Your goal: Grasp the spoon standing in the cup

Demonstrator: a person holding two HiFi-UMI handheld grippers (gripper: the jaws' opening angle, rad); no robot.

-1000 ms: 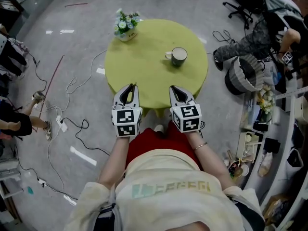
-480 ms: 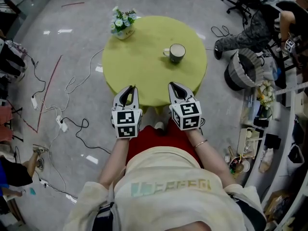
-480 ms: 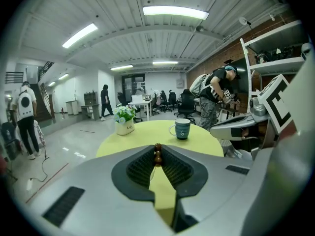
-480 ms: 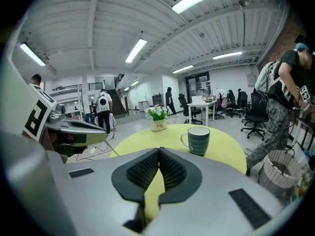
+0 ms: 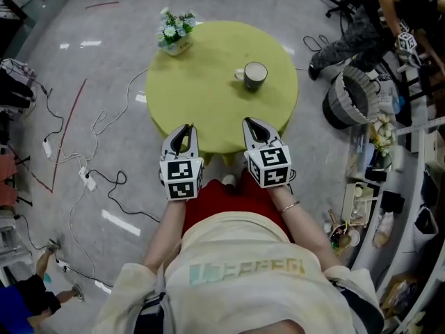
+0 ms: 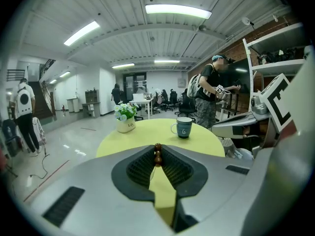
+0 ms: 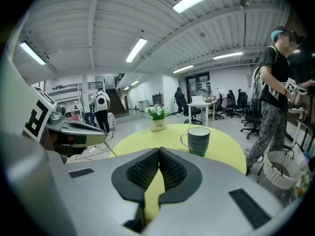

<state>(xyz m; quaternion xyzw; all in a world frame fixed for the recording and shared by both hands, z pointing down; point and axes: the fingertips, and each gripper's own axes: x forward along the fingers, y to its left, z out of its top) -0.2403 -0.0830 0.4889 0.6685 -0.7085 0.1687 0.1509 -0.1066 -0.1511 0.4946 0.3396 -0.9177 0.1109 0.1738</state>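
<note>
The cup (image 5: 255, 76) stands upright on the far right part of the round yellow worktop (image 5: 201, 103), handle to its left as I look down. I cannot make out a spoon in it from any view; from above its mouth only reads pale. Against the worktop it sits exactly where it sat a second ago.

Both tools hang over the near edge of the worktop, well apart from the cup, and neither has crept closer since the earlier frames. The left tool (image 5: 186, 128) has its jaws pressed together on a small brown beaded piece (image 6: 157, 154) pinched right at the tips; I cannot tell what it is. The right tool (image 5: 248, 122) has its jaws pressed together with nothing between them, and its own view looks across at the cup (image 7: 199, 140) a little to the right.

A small pot of flowers (image 5: 174, 33) sits at the far left rim, unmoved.

What does change lies off the worktop: the person (image 5: 389, 5) at the upper right now stands closer to the woven basket (image 5: 351, 103), and the feet seen at the left edge before now show at the lower left corner
</note>
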